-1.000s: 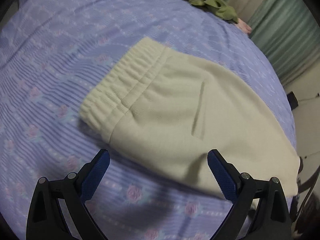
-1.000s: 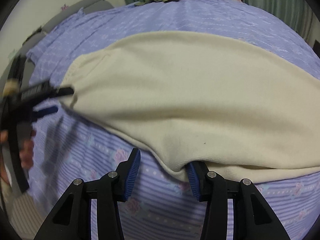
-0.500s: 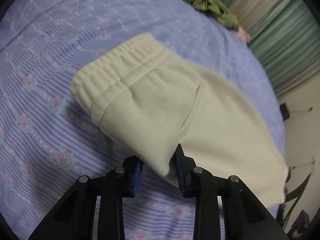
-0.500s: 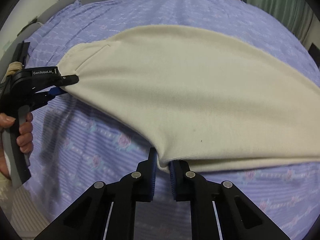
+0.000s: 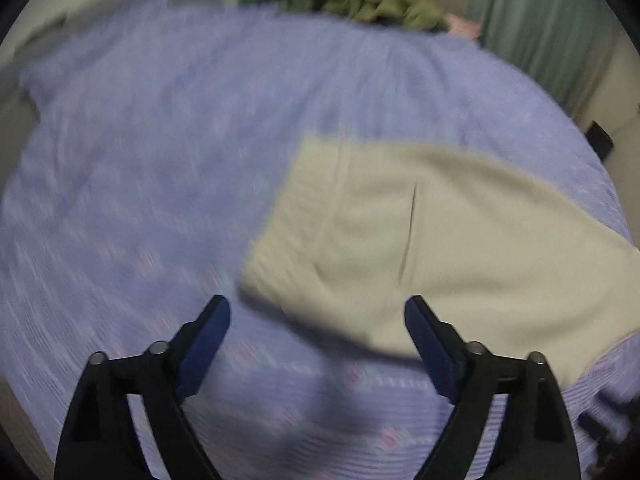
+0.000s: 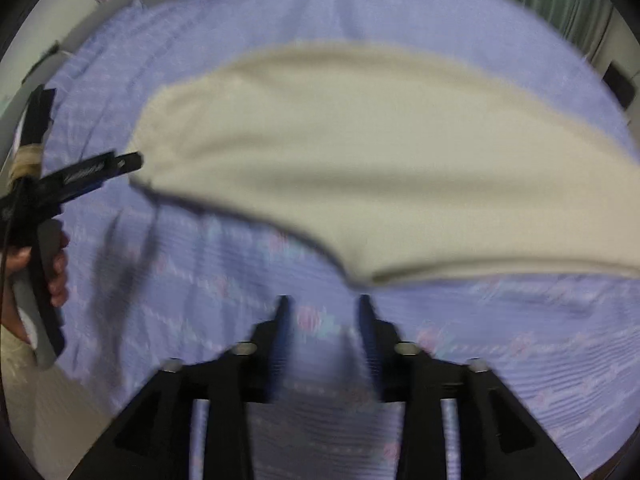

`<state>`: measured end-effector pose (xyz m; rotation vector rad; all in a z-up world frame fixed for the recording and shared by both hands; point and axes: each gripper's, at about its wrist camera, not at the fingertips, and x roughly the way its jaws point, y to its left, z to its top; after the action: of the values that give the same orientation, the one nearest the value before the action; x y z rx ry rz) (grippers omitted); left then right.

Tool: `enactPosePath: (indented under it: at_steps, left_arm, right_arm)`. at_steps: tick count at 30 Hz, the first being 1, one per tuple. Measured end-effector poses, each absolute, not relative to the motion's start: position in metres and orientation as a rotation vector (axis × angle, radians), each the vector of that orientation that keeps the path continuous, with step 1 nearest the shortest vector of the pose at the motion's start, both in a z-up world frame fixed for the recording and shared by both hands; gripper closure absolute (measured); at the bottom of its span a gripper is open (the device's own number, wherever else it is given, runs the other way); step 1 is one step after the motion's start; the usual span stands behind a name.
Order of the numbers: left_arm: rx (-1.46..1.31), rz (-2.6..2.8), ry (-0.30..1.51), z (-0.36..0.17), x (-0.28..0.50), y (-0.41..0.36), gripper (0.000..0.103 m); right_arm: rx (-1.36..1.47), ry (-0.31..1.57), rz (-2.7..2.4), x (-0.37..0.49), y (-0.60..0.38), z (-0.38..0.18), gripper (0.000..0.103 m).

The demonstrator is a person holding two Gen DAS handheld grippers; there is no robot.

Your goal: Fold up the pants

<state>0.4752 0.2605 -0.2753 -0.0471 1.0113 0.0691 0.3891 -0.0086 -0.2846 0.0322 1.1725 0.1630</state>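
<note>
The left gripper (image 5: 318, 320) is seen spread wide, its jaws opening with nothing clamped; the near edge of the cream pants (image 5: 420, 248) is seen between and just beyond the blue pads, untouched. The right gripper (image 6: 322, 312) is likewise released, its jaws opening over bare sheet, with the folded edge of the pants just past its right fingertip. The pants are laid flat across the lavender flowered bedsheet (image 5: 140, 152). A hand (image 6: 52, 264) is seen gripping the left tool's handle. Farther off, an olive garment (image 5: 380, 4) is heaped before green curtains (image 5: 540, 20).
</note>
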Motion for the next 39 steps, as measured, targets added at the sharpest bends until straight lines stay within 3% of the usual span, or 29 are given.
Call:
enactPosePath:
  at_steps: [1,6,15,16,18,22,25,30,31,32,34,37,39]
  left_arm:
    - [-0.024,0.047,0.979,-0.266,0.483,0.264,0.012]
    - [-0.036,-0.092,0.970,-0.265,0.550,0.278,0.014]
    - [-0.287,-0.109,1.186,-0.331,0.604,0.298,0.054]
    - [-0.302,-0.100,1.193,-0.334,0.604,0.299,0.060]
    - [-0.294,-0.062,1.178,-0.334,0.602,0.300,0.087]
    - [-0.263,-0.033,1.086,-0.310,0.592,0.302,0.095]
    - [-0.230,-0.015,0.992,-0.295,0.589,0.301,0.095]
    - [-0.107,0.060,1.087,-0.333,0.605,0.292,0.087]
    - [-0.053,0.086,1.081,-0.330,0.604,0.286,0.079]
    - [-0.008,0.108,1.071,-0.323,0.601,0.281,0.061]
    - [0.066,0.138,1.013,-0.299,0.591,0.274,0.040]
    - [0.142,0.089,0.931,-0.251,0.563,0.259,0.036]
    - [0.203,0.049,0.886,-0.221,0.539,0.244,0.032]
  right_arm:
    - [0.013,1.121,0.136,0.393,-0.007,-0.277,0.043]
    - [0.042,1.013,0.096,0.449,0.003,-0.270,0.043]
    - [0.034,1.023,0.062,0.517,0.031,-0.293,0.043]
    - [0.019,1.025,0.065,0.520,0.035,-0.293,0.043]
    - [0.014,1.016,0.072,0.518,0.041,-0.292,0.043]
    - [0.006,1.001,0.096,0.509,0.045,-0.288,0.043]
    - [0.013,0.985,0.104,0.506,0.046,-0.284,0.043]
    - [-0.001,1.001,0.054,0.504,0.045,-0.286,0.043]
    - [-0.004,1.015,0.051,0.503,0.044,-0.286,0.043]
    - [0.002,1.017,0.058,0.501,0.041,-0.285,0.043]
    - [0.014,1.007,0.056,0.493,0.032,-0.276,0.043]
    - [0.035,0.978,0.053,0.475,0.014,-0.253,0.042]
    - [0.044,0.964,0.050,0.461,0.002,-0.236,0.035]
